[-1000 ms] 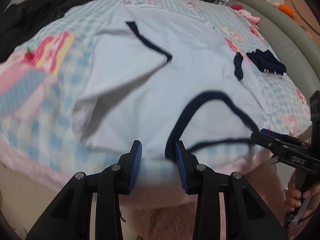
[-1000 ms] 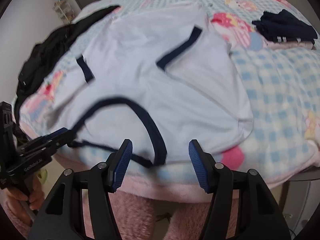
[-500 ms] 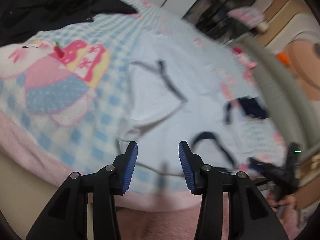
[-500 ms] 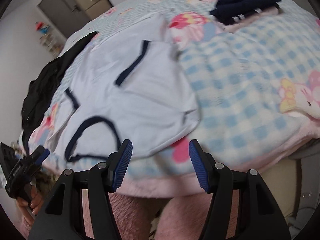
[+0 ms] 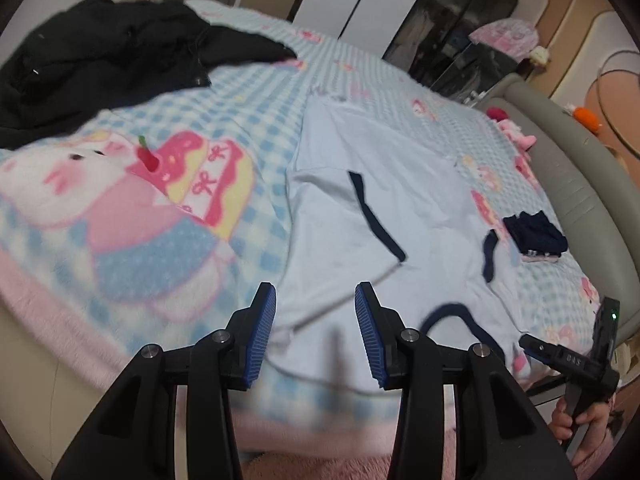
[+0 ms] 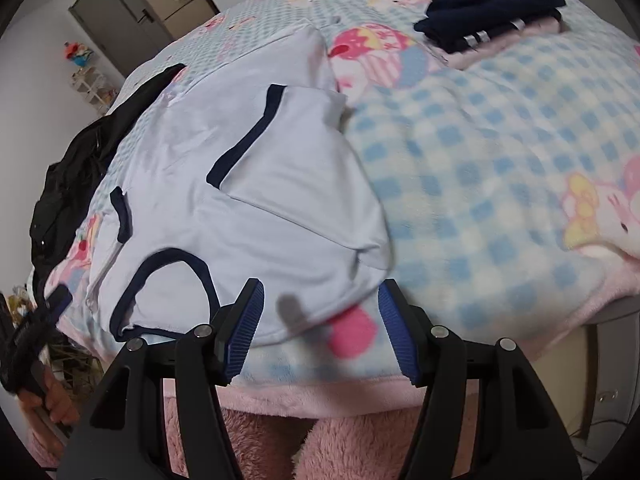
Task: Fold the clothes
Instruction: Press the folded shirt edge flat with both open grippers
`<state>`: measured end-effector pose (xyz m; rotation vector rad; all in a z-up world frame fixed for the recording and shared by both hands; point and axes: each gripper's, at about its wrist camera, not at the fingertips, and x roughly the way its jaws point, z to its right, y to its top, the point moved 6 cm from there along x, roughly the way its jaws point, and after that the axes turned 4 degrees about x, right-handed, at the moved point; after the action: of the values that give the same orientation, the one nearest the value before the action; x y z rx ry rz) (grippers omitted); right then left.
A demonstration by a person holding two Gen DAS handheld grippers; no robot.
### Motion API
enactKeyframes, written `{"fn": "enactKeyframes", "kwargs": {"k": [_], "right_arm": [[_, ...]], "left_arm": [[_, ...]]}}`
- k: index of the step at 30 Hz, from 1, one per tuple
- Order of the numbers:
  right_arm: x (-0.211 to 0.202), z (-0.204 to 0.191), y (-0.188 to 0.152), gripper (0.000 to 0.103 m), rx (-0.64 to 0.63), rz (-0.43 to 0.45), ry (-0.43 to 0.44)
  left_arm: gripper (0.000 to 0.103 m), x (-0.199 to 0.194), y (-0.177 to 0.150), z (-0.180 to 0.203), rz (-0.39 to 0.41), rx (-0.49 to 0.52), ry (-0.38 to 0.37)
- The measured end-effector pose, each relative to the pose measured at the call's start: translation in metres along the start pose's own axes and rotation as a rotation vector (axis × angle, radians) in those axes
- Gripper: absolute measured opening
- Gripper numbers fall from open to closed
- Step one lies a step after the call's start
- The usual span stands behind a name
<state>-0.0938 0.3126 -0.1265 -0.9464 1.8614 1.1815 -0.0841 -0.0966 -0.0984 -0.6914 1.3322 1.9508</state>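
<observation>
A pale blue T-shirt [image 6: 256, 184] with navy trim is spread on a checked cartoon blanket [image 6: 500, 168], its neckline at the near edge and both sleeves laid inward. The left gripper [image 5: 315, 322] and right gripper [image 6: 320, 320] are held empty, jaws apart, just short of the shoulders. For a clean fold, both shoulders should be pinched evenly.

A pale blue T-shirt [image 6: 260, 200] with navy trim lay spread across centre frame, neckline toward the lower left. One sleeve was folded inward over the body. Folded dark garments [image 6: 492, 4] sat upper right.
</observation>
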Motion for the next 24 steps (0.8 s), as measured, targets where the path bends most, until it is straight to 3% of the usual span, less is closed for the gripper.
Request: {"fn": "enactKeyframes", "kwargs": {"k": [2, 4, 9, 12, 15, 22, 24], "right_arm": [[0.002, -0.001, 0.001, 0.062, 0.006, 0.002, -0.002], [0.002, 0.004, 0.003, 0.062, 0.038, 0.007, 0.002], [-0.018, 0.009, 0.009, 0.059, 0.008, 0.080, 0.006], [-0.020, 0.017, 0.011, 0.056, 0.006, 0.099, -0.006], [-0.009, 0.028, 0.007, 0.055, 0.034, 0.059, -0.014], [-0.007, 0.038, -0.001, 0.053, 0.004, 0.055, -0.086], [-0.013, 0.038, 0.000, 0.045, 0.038, 0.068, -0.015]], "left_arm": [[0.032, 0.024, -0.006, -0.006, -0.084, -0.011, 0.038], [0.031, 0.033, -0.018, -0.009, -0.132, -0.045, 0.036], [0.040, 0.002, -0.031, -0.007, -0.048, -0.182, -0.222], [0.040, -0.002, -0.040, -0.007, -0.073, -0.158, -0.214], [0.040, 0.000, -0.050, -0.006, -0.109, -0.129, -0.174], [0.040, 0.000, -0.052, -0.007, -0.119, -0.153, -0.201], [0.040, -0.001, -0.051, -0.010, -0.105, -0.202, -0.250]]}}
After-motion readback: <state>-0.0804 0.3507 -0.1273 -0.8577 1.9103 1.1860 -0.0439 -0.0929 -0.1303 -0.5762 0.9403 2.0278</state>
